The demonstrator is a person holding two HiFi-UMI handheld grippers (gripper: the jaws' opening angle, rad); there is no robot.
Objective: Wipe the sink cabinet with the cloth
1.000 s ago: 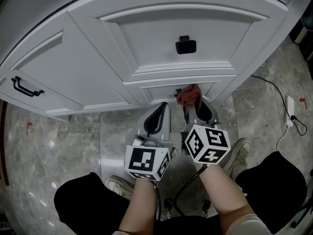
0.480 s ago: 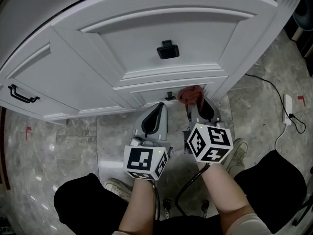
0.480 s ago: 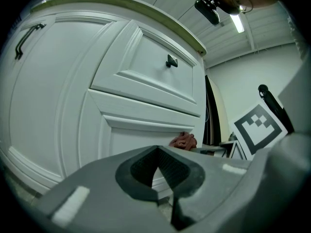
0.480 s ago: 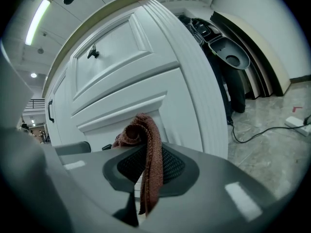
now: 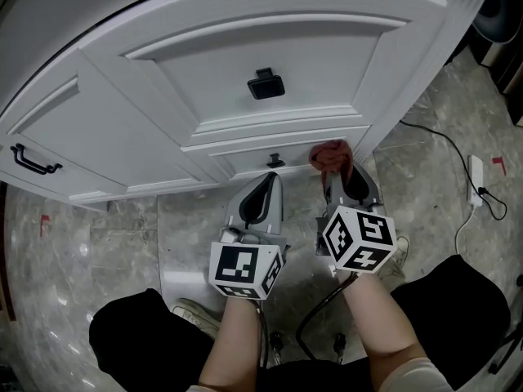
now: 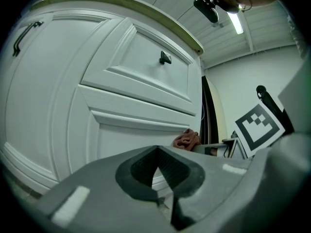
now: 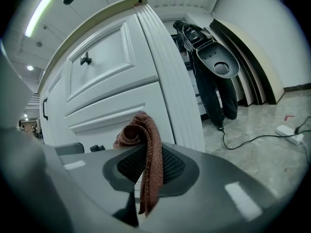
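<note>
Cloth [image 7: 146,144]: red, pinched tight in right tool [image 7: 148,171], low on sink cabinet [image 5: 245,39], by its right edge.
Left tool [image 6: 156,171]: closed, holding nothing.
Left to do: likely most of the wiping.

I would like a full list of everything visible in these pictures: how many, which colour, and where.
cabinet: one, white, in front of the person
knobs: two, black, on the upper panel and on the panel below
handle: one, black, left door
cloth: one, reddish-brown, in the right gripper, close to the lower panel
floor: grey stone tiles
cable: one, black, on the floor at right, leading to a white power strip
shoes: two, pale, on the floor
left gripper: one, grey, jaws together, empty
right gripper: one, grey, shut on the cloth
forearms: two, bare, behind the grippers
</note>
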